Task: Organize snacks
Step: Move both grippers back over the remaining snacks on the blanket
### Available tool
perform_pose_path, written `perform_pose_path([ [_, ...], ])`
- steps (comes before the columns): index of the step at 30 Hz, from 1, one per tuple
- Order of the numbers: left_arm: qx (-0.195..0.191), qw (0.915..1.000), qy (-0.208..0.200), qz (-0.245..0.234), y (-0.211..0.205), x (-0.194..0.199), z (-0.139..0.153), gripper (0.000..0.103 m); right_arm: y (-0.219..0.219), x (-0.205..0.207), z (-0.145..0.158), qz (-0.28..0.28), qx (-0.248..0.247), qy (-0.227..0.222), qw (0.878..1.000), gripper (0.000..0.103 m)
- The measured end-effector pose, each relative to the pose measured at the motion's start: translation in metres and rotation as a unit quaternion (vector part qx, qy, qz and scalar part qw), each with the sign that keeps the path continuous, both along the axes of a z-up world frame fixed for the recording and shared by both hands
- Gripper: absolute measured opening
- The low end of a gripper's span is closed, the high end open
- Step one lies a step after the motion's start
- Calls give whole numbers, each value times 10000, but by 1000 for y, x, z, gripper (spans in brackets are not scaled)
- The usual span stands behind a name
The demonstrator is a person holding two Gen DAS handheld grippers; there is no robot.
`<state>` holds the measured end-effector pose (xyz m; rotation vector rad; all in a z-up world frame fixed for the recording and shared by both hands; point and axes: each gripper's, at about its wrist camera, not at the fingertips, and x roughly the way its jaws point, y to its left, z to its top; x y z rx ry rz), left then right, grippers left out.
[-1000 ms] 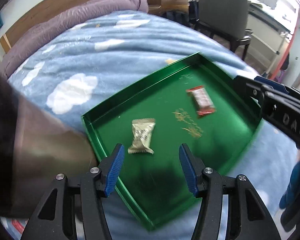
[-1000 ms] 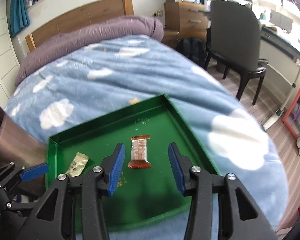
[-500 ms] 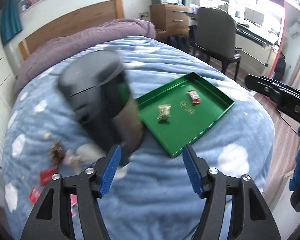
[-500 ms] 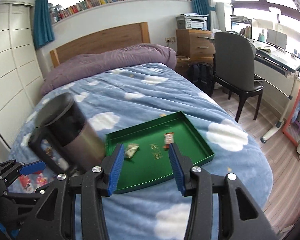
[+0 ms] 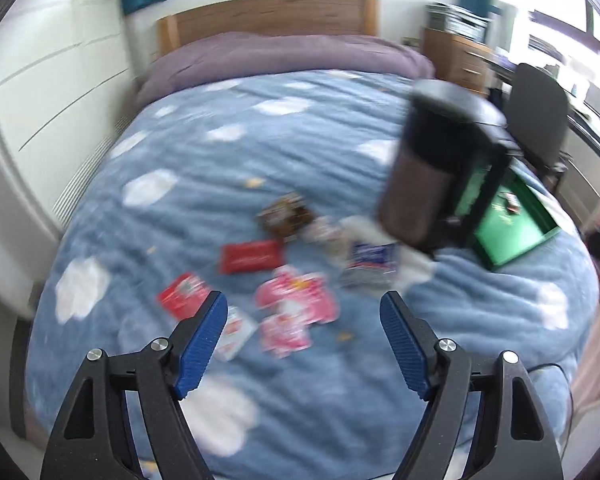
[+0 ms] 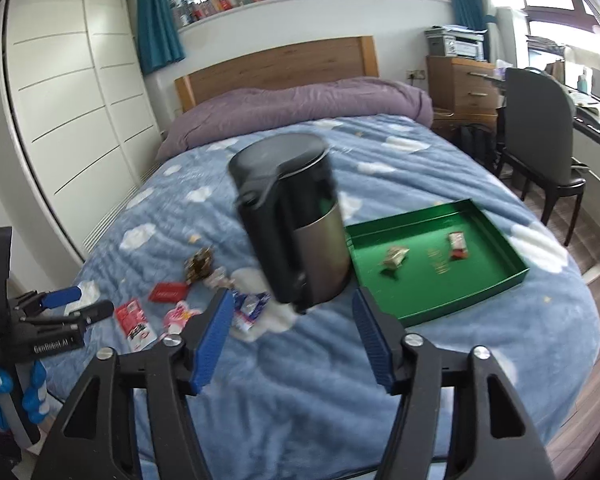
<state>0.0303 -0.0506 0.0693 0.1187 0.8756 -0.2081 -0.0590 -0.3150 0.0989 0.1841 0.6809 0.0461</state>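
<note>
Several snack packets lie loose on the blue cloud blanket: a red packet (image 5: 251,255), pink packets (image 5: 296,304), a blue-white packet (image 5: 370,258) and a brown one (image 5: 285,215). They also show in the right wrist view, red packet (image 6: 167,291). A green tray (image 6: 456,300) on the bed holds a silver packet (image 6: 396,257) and a red-brown bar (image 6: 457,245). My left gripper (image 5: 303,338) is open and empty, above the bed before the loose packets. My right gripper (image 6: 293,334) is open and empty, back from the tray.
A black-lidded steel bin (image 6: 296,220) stands on the bed between the packets and the tray; it also shows in the left wrist view (image 5: 432,168). A dark chair (image 6: 540,136) and wooden dresser (image 6: 460,80) stand right of the bed. White wardrobes (image 6: 72,120) line the left.
Both grippers have pulled back from the tray. The left view has swung left from the tray to the loose packets. Both stay open and empty.
</note>
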Motion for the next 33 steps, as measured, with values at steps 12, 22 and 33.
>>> perform_pose_path([
  [12, -365, 9910, 626, 1127, 113, 14, -71, 76, 93, 46, -73, 627, -69, 810, 9947, 103],
  [22, -570, 9842, 928, 1396, 125, 42, -109, 76, 112, 85, -108, 716, -10, 1139, 9909, 103],
  [33, -764, 9714, 1231, 1880, 120, 79, -145, 76, 113, 116, -137, 541, 88, 1391, 9888, 103],
])
